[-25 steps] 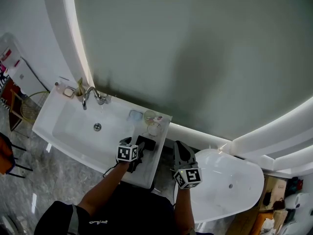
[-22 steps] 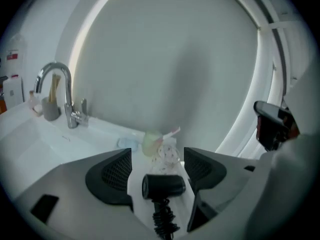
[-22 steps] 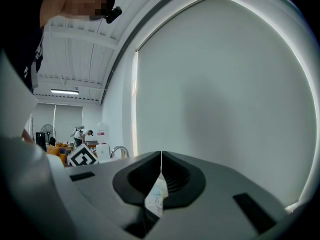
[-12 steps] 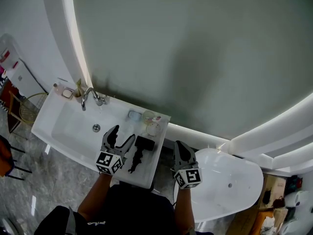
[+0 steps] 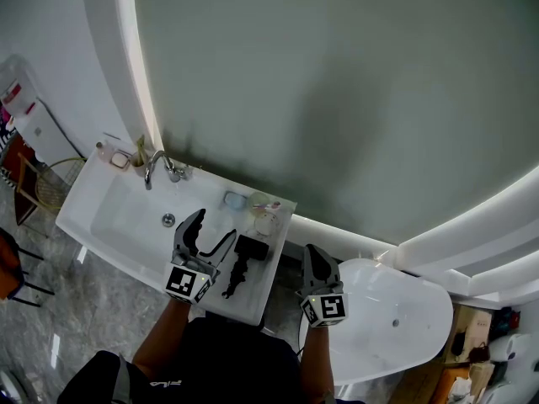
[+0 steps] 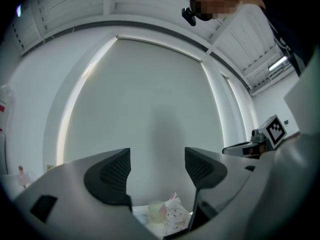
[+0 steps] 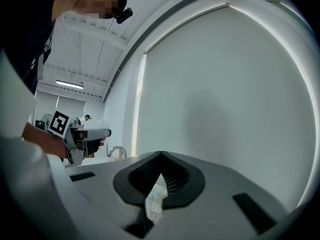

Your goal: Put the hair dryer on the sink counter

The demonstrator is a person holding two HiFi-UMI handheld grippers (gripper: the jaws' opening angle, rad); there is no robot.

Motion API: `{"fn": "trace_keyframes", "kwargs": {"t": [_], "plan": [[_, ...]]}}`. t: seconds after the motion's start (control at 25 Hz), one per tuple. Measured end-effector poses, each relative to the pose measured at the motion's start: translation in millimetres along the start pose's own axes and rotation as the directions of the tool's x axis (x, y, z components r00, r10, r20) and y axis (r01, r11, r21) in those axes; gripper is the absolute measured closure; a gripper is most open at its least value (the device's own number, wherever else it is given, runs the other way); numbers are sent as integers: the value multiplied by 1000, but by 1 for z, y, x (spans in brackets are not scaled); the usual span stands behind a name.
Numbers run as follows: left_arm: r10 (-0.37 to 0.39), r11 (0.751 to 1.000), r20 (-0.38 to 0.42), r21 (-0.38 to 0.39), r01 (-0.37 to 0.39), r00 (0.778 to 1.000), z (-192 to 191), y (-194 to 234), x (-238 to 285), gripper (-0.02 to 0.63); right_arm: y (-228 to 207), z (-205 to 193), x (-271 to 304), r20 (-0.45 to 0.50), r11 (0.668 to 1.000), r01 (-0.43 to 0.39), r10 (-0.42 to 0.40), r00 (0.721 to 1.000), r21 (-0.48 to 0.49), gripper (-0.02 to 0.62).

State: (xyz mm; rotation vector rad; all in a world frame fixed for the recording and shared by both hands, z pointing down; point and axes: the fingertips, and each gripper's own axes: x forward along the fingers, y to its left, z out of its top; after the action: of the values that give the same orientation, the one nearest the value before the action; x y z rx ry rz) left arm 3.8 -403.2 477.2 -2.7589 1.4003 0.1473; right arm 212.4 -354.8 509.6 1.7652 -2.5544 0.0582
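Note:
The black hair dryer (image 5: 241, 260) lies on the right end of the white sink counter (image 5: 263, 291), with nothing holding it. My left gripper (image 5: 215, 226) hovers just left of it, over the basin's edge, open and empty; in the left gripper view its jaws (image 6: 155, 166) stand wide apart and point at the wall. To the right of the counter, apart from the dryer, my right gripper (image 5: 312, 252) is shut with nothing in it. The right gripper view shows its jaws (image 7: 160, 157) pressed together.
Behind the dryer stand two small cups (image 5: 263, 212) and a blue soap dish (image 5: 234, 199). The basin (image 5: 139, 225) with its faucet (image 5: 157, 167) fills the counter's left. A white oval fixture (image 5: 396, 314) sits at the right. A curved lit wall rises behind.
One second ago my left gripper was on the hair dryer. It has since let go, opened, and drawn left; the dryer stays on the counter. The right gripper barely moved.

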Motion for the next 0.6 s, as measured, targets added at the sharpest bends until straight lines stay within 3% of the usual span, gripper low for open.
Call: {"fn": "trace_keyframes", "kwargs": {"t": [0.24,0.36,0.48,0.6], "plan": [[-5,1000,-3,-9,5,1000,-2,-1,-5,308,3,3,1,14,1000,-4,4,1000,-2,568],[28,999,15,-22,-27,999,1,4,-10,538,5,5,1,26,1000,-11,11,1000,-9,567],[24,999,0,-45,-24,1000,-1,7,-8,575,5,4,0,23,1000,-17,17,1000,-1,568],[37,999,-22,-20,-38,999,-5,8,-8,581,3,5,-2,23,1000,-11,11,1000,3,568]]}}
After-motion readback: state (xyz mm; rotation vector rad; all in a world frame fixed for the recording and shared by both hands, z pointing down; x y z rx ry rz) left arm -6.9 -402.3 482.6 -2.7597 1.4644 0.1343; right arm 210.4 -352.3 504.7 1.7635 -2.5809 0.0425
